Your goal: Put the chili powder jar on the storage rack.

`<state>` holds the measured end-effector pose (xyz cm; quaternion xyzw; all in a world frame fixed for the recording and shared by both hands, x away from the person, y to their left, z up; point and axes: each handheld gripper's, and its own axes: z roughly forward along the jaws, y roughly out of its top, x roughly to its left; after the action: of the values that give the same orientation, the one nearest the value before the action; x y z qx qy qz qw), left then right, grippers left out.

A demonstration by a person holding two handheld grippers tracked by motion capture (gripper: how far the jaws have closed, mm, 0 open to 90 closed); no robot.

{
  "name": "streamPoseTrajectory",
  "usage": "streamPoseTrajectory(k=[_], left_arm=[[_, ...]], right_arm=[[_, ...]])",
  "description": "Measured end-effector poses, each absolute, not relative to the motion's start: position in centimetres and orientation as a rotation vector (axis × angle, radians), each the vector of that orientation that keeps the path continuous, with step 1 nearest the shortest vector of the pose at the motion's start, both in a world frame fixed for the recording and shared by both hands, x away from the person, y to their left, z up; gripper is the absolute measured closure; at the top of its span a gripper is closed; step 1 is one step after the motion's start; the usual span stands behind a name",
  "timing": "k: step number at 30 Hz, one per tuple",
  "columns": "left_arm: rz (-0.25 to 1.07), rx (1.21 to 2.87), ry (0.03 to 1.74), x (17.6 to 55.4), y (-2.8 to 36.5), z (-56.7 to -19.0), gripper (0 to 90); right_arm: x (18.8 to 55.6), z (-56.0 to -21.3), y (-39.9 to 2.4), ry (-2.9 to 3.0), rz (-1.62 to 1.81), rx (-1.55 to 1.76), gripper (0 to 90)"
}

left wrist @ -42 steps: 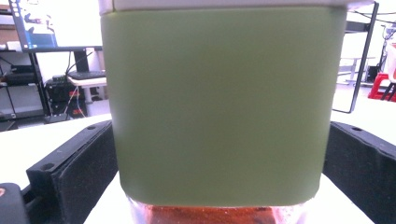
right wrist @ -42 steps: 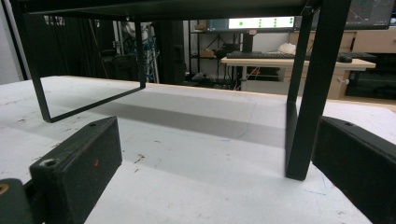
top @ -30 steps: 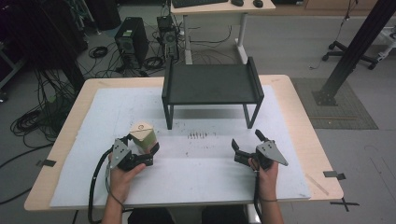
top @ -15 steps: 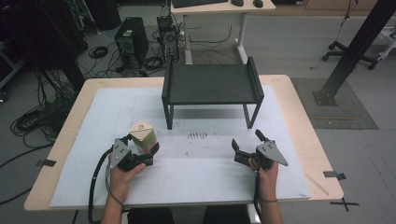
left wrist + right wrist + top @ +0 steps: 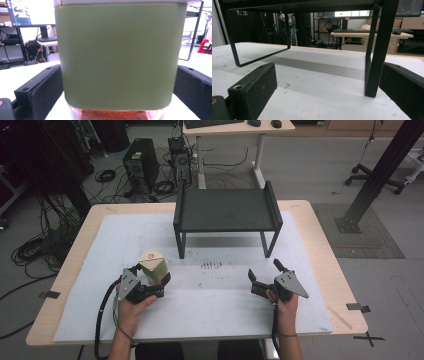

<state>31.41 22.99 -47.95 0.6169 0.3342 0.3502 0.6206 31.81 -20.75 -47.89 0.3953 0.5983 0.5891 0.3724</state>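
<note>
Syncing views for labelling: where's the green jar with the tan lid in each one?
High view: green jar lower left, between the left tongs, on the white mat.
Left gripper view: jar centre, close up, between both jaws.
Right gripper view: not in it.
Shared landmark: black stand, also.

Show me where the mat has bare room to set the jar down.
Bare mat lies between the left hand-held gripper with the jar and the right hand-held gripper. The shelf top is bare too. Under the shelf, its legs narrow the way.
</note>
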Motion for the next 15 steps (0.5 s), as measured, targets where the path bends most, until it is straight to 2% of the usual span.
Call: streamPoseTrajectory(k=[15], left_arm=[[0.813, 1.419, 0.782, 31.34, 22.92, -47.93, 0.6]], right_arm=[[31.79, -47.89, -20.77, 1.532, 1.512, 1.014, 1.2]])
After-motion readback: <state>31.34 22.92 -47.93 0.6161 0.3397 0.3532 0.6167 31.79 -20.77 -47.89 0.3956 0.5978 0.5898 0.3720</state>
